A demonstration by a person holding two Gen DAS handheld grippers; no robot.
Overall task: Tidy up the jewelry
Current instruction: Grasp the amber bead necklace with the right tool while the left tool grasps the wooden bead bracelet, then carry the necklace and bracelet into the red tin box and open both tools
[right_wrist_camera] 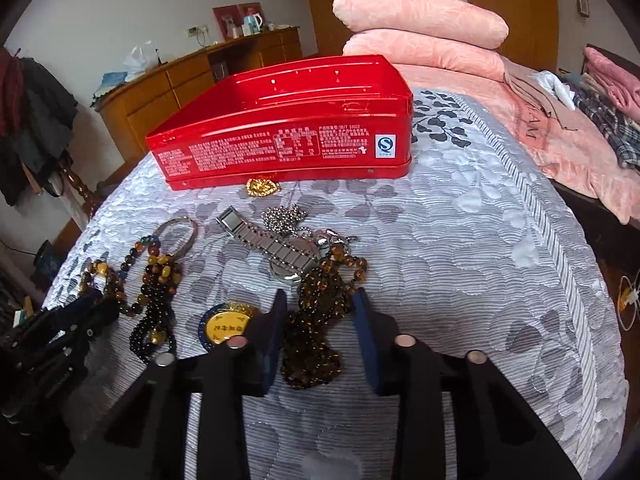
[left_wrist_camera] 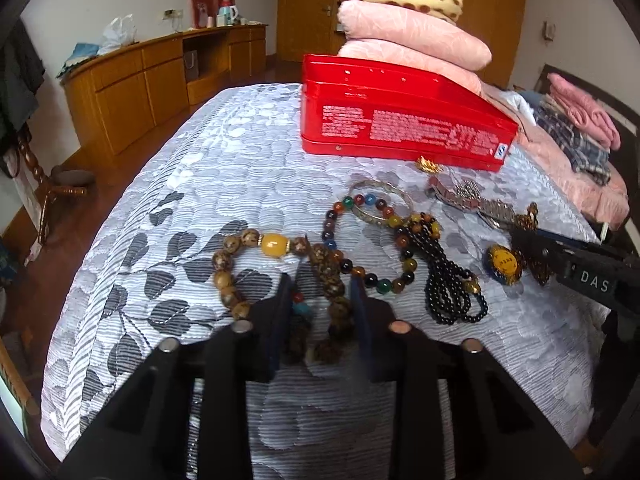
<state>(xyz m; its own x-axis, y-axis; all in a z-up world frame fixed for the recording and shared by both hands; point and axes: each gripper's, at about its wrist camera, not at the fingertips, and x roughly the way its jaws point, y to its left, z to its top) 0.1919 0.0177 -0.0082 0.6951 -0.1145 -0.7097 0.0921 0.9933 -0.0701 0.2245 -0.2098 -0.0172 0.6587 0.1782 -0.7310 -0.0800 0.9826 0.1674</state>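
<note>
Jewelry lies on a grey leaf-patterned bedspread [left_wrist_camera: 200,184] in front of an open red tin [left_wrist_camera: 404,120] [right_wrist_camera: 280,128]. My left gripper [left_wrist_camera: 322,284] is open, its jaws on either side of a brown wooden bead bracelet [left_wrist_camera: 248,264] with a yellow bead. My right gripper [right_wrist_camera: 320,300] is open around a heap of dark amber beads [right_wrist_camera: 316,320]. A multicoloured bead bracelet [left_wrist_camera: 372,240], a black bead string [left_wrist_camera: 448,280], a silver bangle [left_wrist_camera: 380,200], a metal watch [right_wrist_camera: 276,248], a round yellow badge [right_wrist_camera: 224,326] and a gold pendant [right_wrist_camera: 262,187] lie between them.
Folded pink quilts [right_wrist_camera: 420,28] and clothes [right_wrist_camera: 600,96] are piled behind and right of the tin. A wooden sideboard [left_wrist_camera: 140,76] stands along the far wall. The bed edge drops off to the left, above a wooden floor [left_wrist_camera: 60,248].
</note>
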